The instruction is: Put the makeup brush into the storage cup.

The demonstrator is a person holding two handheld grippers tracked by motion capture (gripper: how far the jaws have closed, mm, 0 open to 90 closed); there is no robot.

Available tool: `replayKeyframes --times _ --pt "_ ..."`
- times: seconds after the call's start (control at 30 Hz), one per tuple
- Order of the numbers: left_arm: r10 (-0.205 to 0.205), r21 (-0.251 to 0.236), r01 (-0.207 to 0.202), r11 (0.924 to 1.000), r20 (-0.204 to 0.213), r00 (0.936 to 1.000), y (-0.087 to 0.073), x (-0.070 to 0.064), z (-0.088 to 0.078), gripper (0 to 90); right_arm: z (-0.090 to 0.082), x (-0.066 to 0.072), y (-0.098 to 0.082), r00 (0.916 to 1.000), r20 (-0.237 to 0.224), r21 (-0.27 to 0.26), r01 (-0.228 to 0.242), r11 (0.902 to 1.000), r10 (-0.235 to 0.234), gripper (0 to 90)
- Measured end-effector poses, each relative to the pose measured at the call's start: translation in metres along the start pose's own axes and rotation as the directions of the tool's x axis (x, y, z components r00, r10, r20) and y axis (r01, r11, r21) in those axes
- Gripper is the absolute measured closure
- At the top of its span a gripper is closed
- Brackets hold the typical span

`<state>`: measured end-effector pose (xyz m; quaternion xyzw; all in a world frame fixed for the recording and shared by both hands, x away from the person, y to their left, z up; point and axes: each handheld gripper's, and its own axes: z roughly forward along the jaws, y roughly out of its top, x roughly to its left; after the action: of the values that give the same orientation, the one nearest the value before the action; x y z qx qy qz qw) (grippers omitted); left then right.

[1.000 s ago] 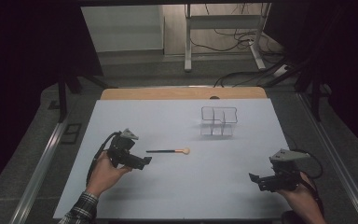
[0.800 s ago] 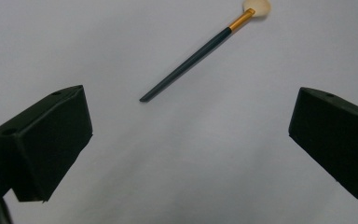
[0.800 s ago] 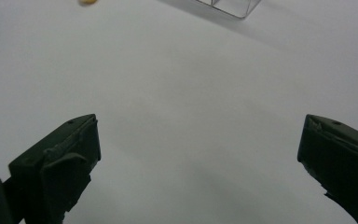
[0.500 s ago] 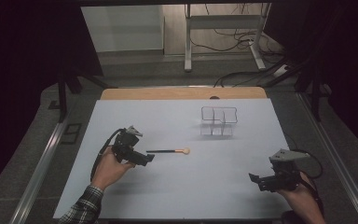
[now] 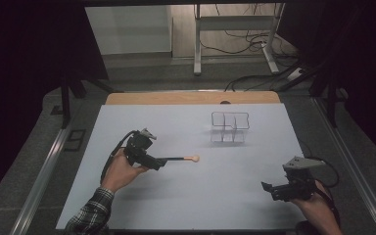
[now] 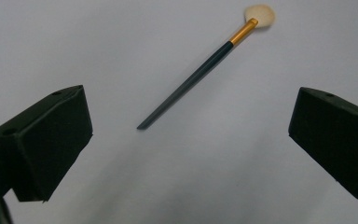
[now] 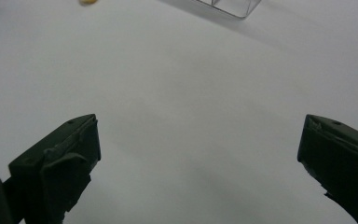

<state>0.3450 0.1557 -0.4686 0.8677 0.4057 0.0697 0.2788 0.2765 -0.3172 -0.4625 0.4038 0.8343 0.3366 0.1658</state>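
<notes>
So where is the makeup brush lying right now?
In the high view the brush lies flat on the white table, left of centre, its handle end by the open left gripper, with the clear organizer farther back right.

White tabletop [image 5: 186, 132] with wood strip along its far edge [image 5: 191, 98]. Beyond: grey floor, white metal stand [image 5: 235, 29], loose cables [image 5: 254, 46]. Dark surroundings either side.
</notes>
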Motion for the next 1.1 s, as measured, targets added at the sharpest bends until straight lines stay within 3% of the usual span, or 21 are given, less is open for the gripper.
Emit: replayKeyframes --times 1.1 --pt "0.043 0.048 -0.043 0.9979 -0.001 0.9991 0.034 -0.004 0.020 0.3 0.001 0.001 0.000 0.9999 -0.005 0.005 0.009 0.9999 -0.009 0.0"
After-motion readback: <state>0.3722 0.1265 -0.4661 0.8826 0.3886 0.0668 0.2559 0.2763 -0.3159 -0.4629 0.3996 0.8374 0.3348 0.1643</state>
